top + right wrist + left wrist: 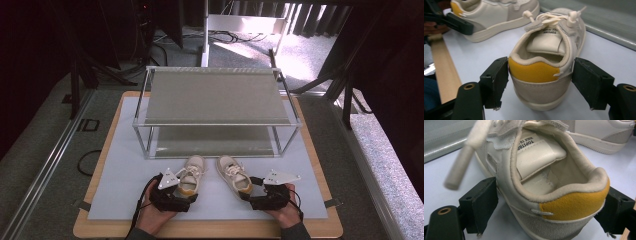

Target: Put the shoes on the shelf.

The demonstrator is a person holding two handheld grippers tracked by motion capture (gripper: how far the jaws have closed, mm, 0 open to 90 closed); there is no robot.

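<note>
Two small cream sneakers with yellow heel tabs stand side by side on the white mat, toes toward the rack. My left gripper [186, 189] straddles the heel of the left sneaker [192, 172]. In the left gripper view its black jaws flank that sneaker [564, 202] closely, without squeezing it. My right gripper [246, 189] straddles the heel of the right sneaker [234, 175]. In the right gripper view the left jaw rests against this sneaker [544, 45], and a narrow gap shows at the right jaw. Both sneakers sit flat on the mat.
A two-tier metal shoe rack [215, 95] with bare grey shelves stands just beyond the sneakers. The white mat [120, 165] lies on a wooden tabletop [200, 231]. Both hands are at the near edge. Cables and dark stands lie on the floor behind.
</note>
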